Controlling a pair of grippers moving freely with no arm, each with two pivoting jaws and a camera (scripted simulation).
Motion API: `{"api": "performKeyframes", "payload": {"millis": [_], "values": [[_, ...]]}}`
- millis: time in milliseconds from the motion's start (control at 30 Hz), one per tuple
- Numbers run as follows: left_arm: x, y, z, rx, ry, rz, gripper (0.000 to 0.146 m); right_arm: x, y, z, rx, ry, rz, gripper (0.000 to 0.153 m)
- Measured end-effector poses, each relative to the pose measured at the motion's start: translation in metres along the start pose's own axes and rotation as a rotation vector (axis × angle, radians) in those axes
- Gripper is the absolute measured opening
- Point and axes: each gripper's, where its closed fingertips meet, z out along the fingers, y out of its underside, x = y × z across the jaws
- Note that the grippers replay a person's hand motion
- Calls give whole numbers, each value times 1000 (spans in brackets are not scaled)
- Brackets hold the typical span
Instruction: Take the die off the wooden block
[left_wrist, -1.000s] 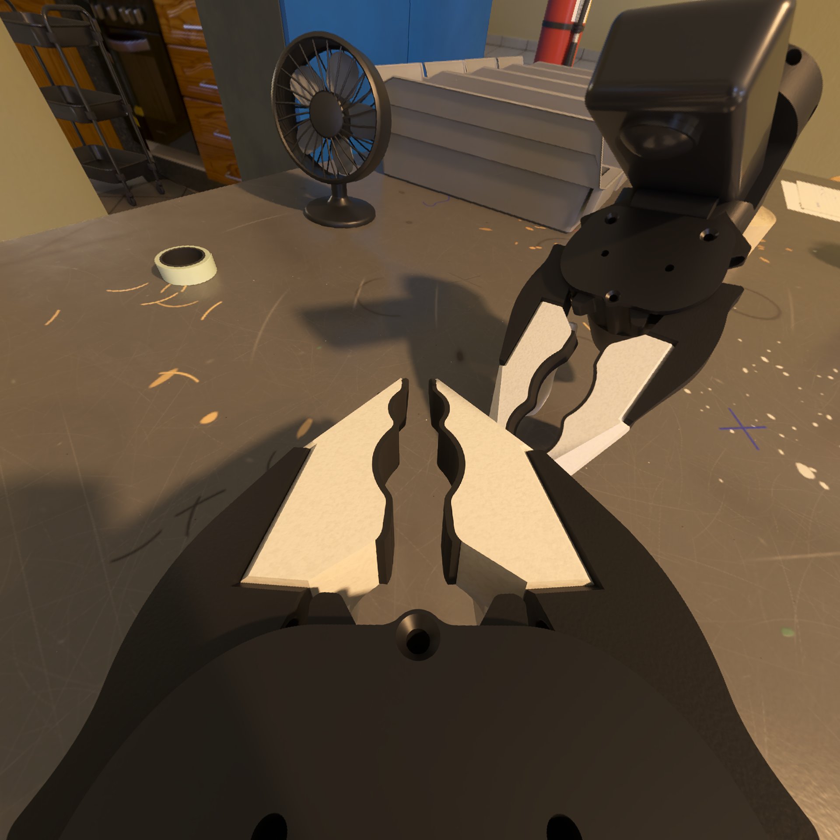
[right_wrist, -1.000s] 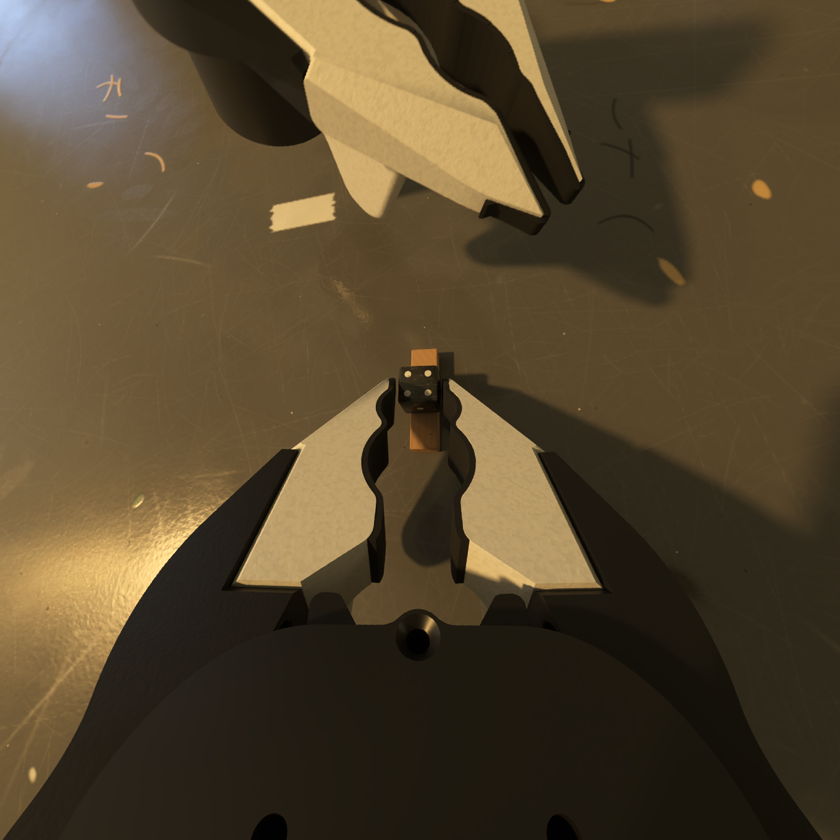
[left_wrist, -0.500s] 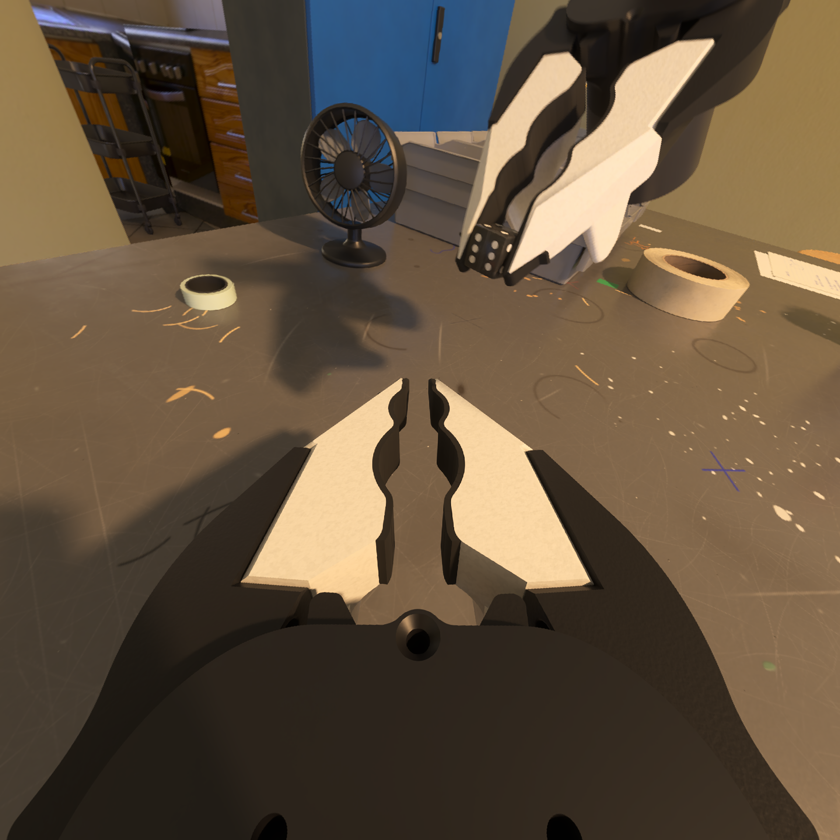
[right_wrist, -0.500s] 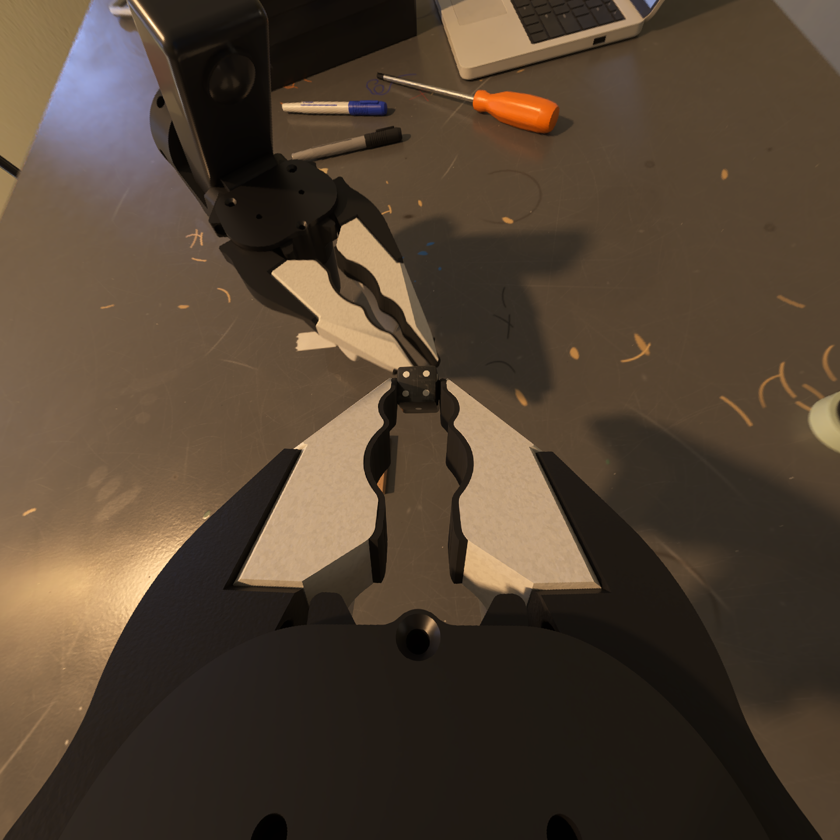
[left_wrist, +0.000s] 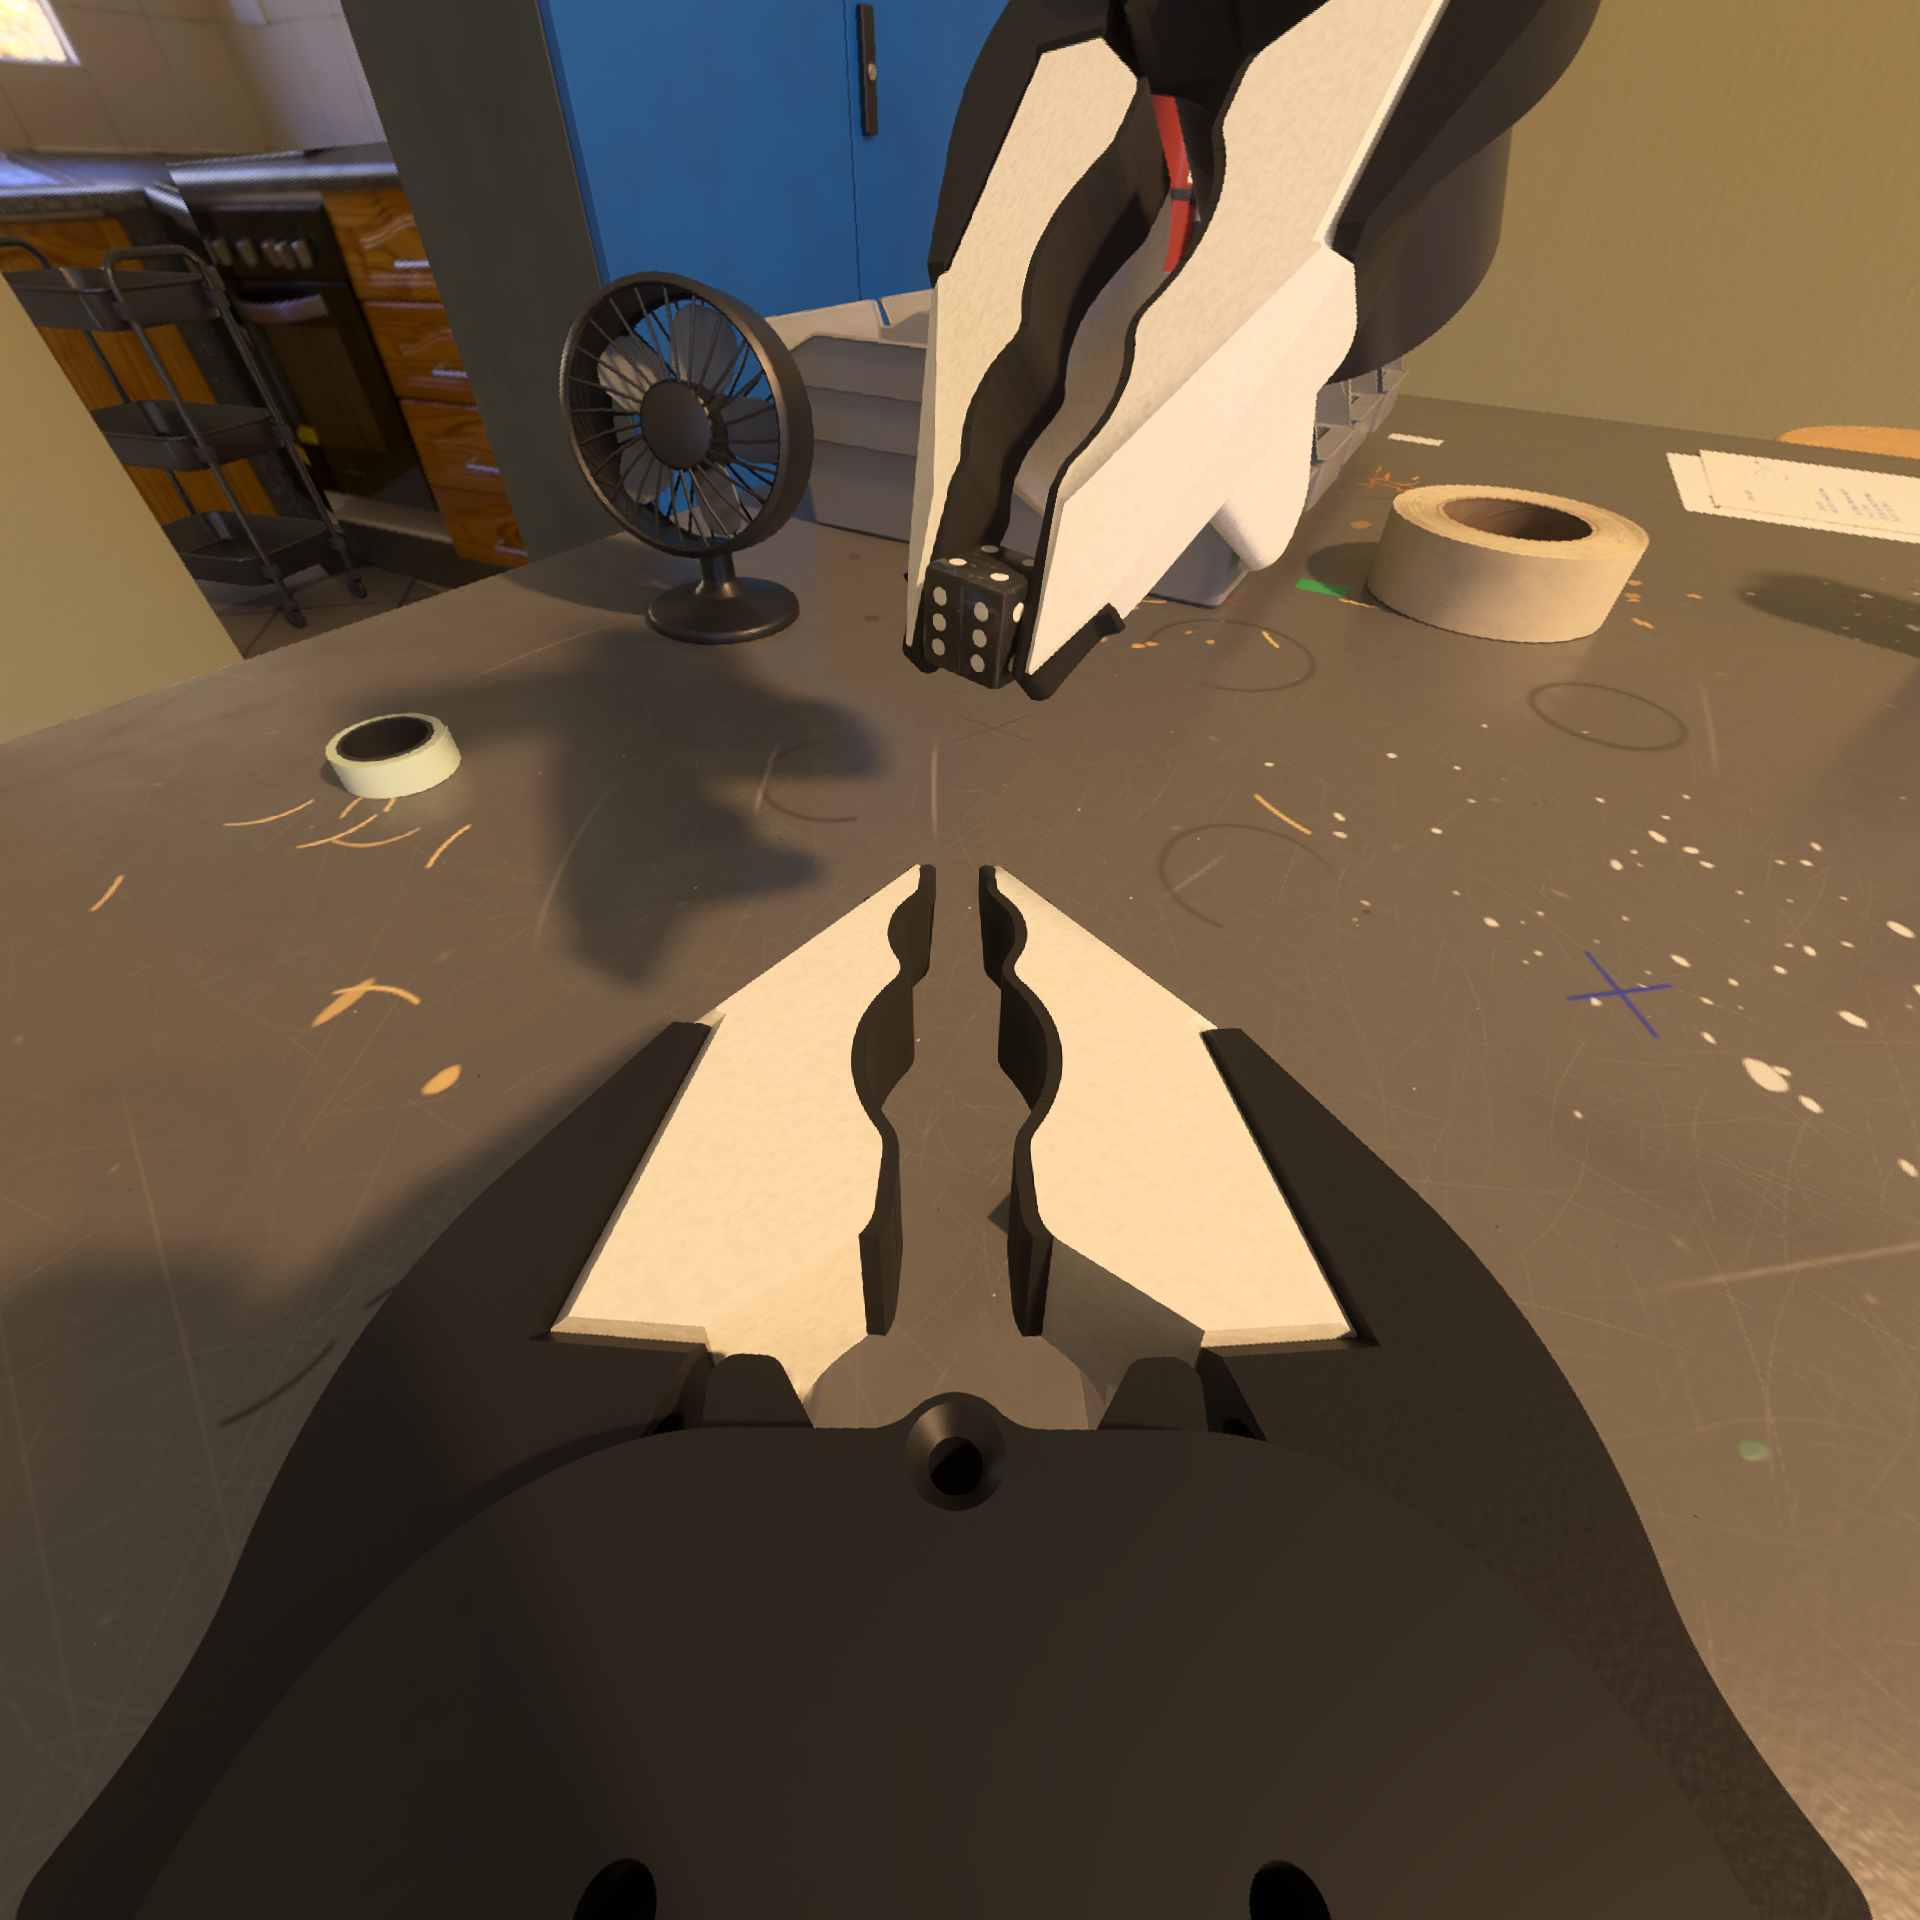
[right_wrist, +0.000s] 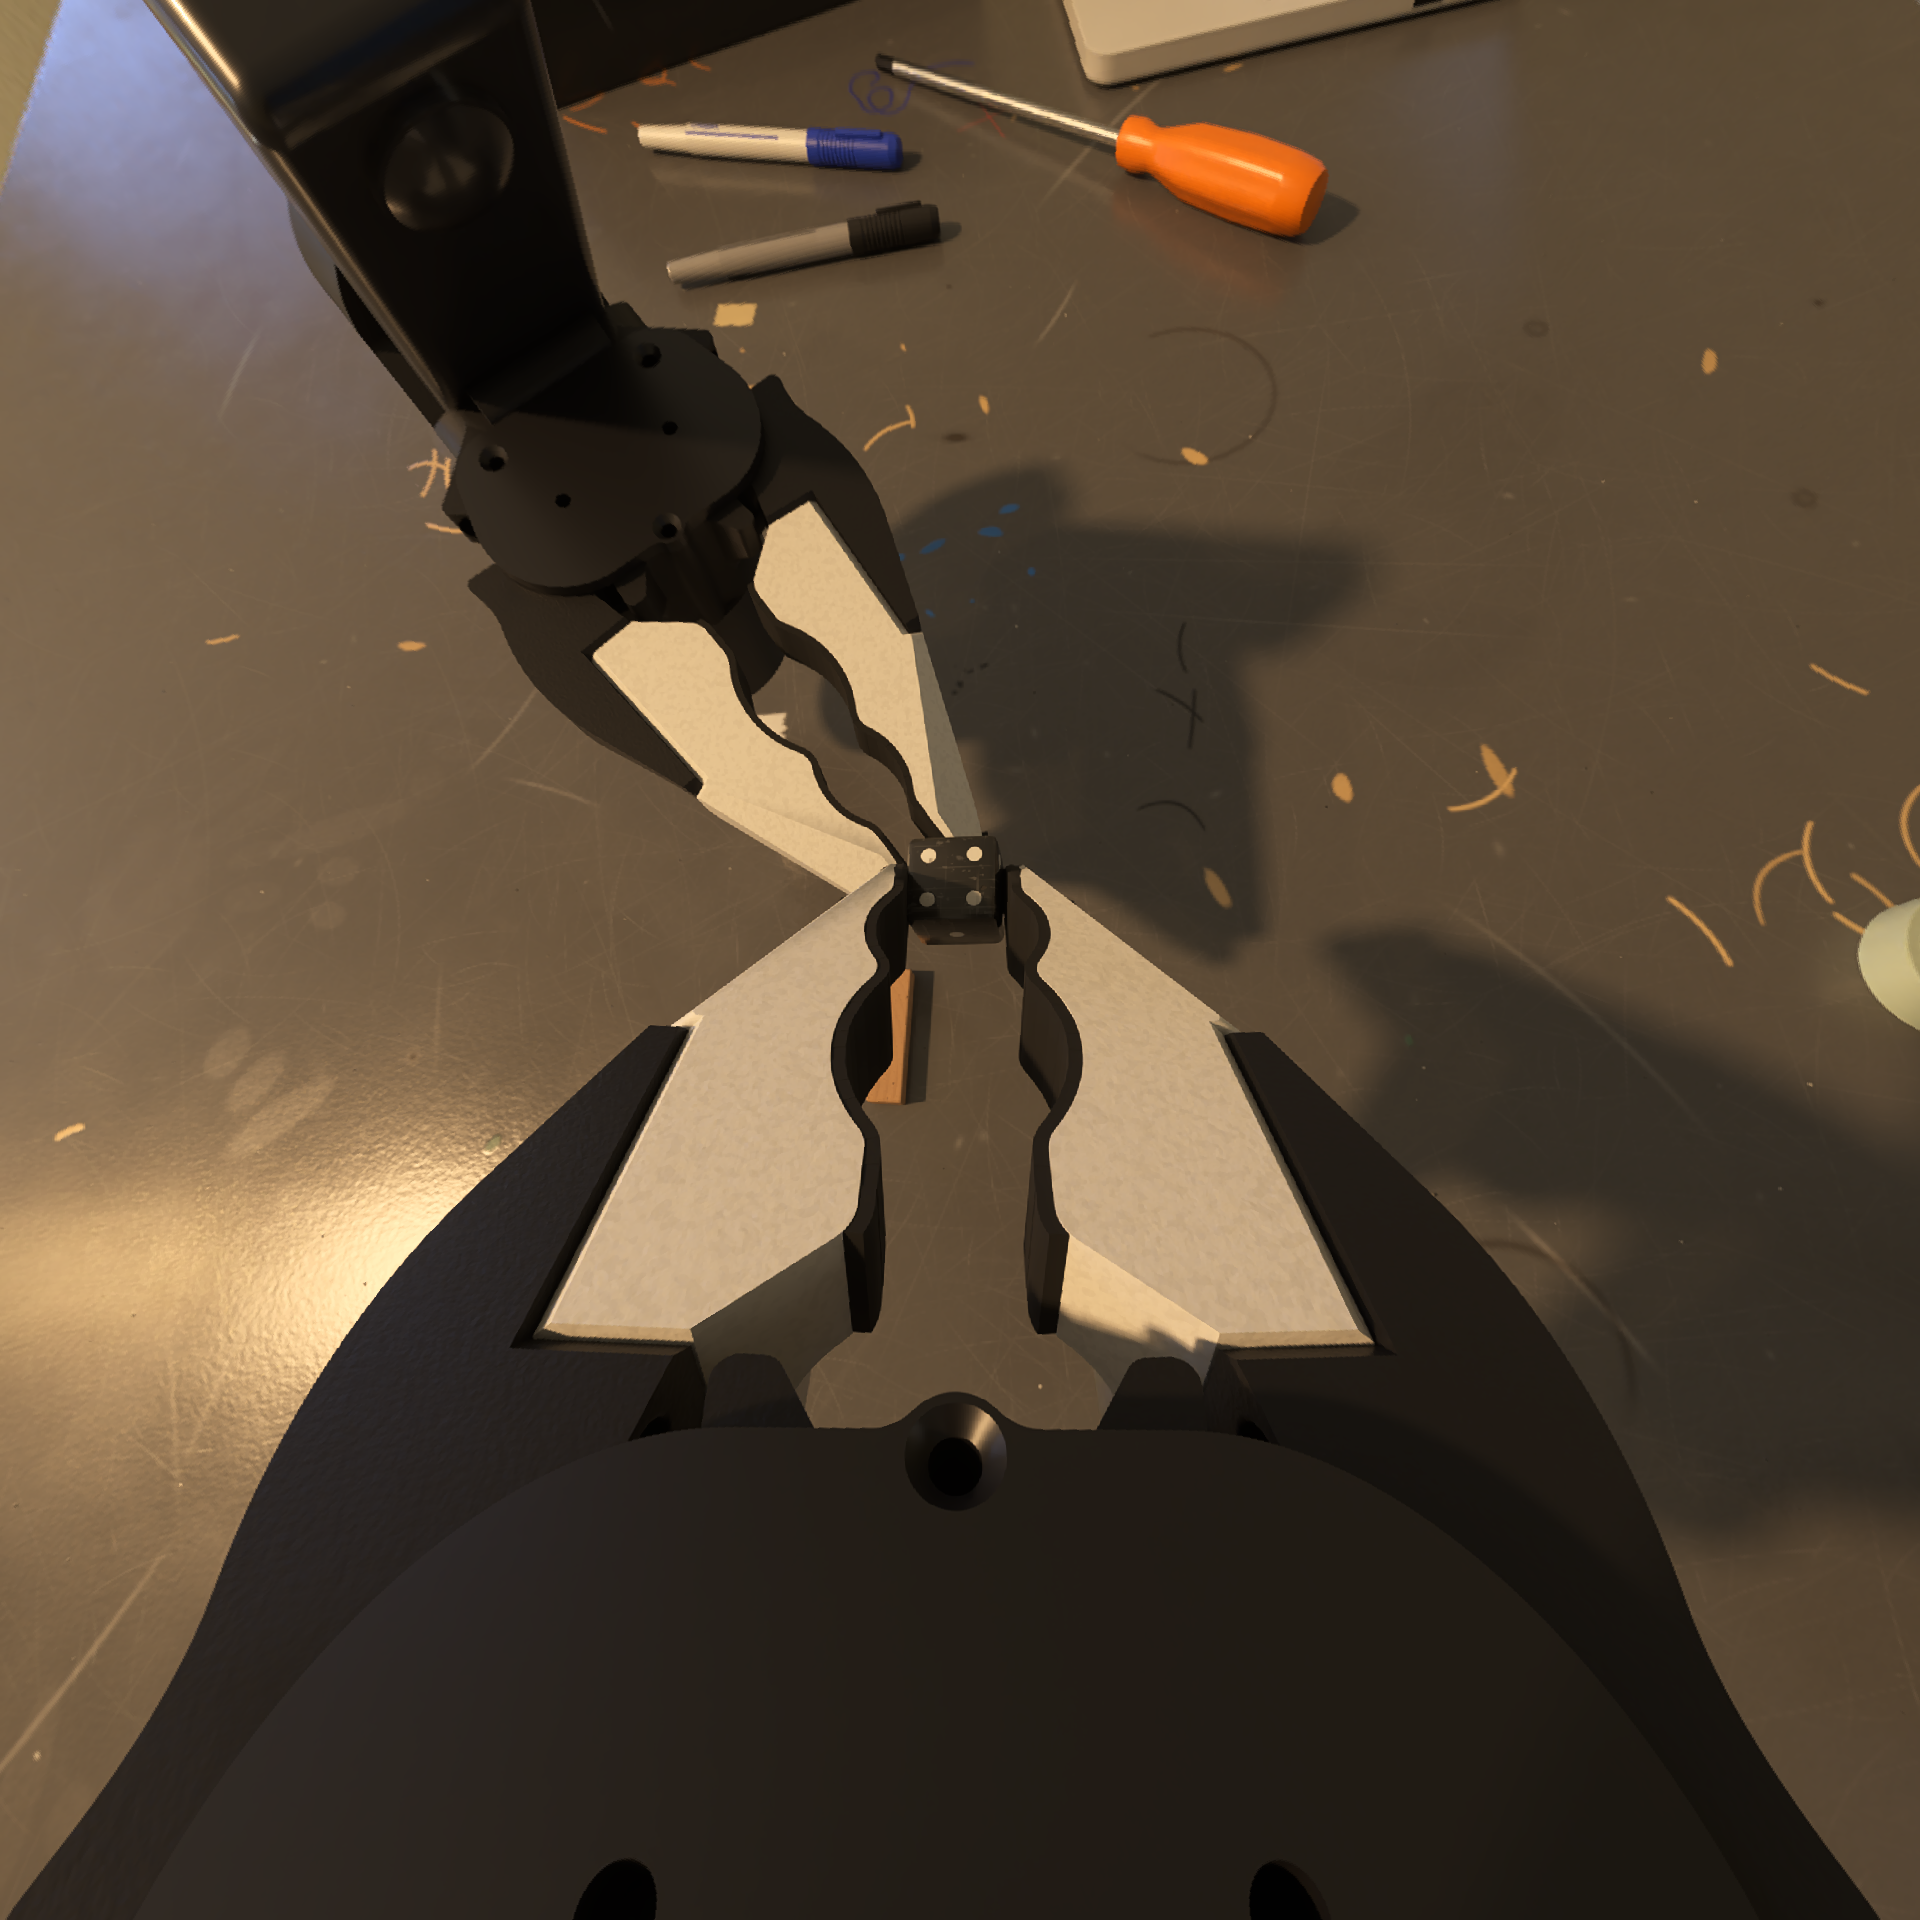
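**Die held above the surface, clear of the wooden block**

The grey, scratched surface (left_wrist: 1455, 1195) fills both views. In the left wrist view the left gripper (left_wrist: 954, 871) occupies the lower centre, its fingers nearly together with a narrow gap and nothing between them. The right gripper (left_wrist: 971, 665) reaches down from the upper centre, pinching the black die (left_wrist: 971, 627) at its fingertips above the surface. A fan (left_wrist: 681, 436) stands at upper left; a tape roll (left_wrist: 1507, 556) lies at right. In the right wrist view the wooden block (right_wrist: 902, 1039) lies on the surface just below centre, beneath and apart from the die (right_wrist: 951, 883).
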Motion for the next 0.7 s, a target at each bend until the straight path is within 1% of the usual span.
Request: {"api": "performKeyframes", "payload": {"millis": [167, 267, 400, 700], "values": [[4, -6, -1, 33, 18, 8, 8, -1, 0, -1, 9, -22, 19, 18], [4, -6, -1, 33, 9, 16, 8, -5, 0, 2, 11, -53, 29, 18], [3, -8, -2, 46, 1, 16, 8, -5, 0, 3, 9, -54, 36, 18], [7, -15, -4, 86, 14, 18, 8, -8, -4, -1, 63, -141, 93, 18]]}}
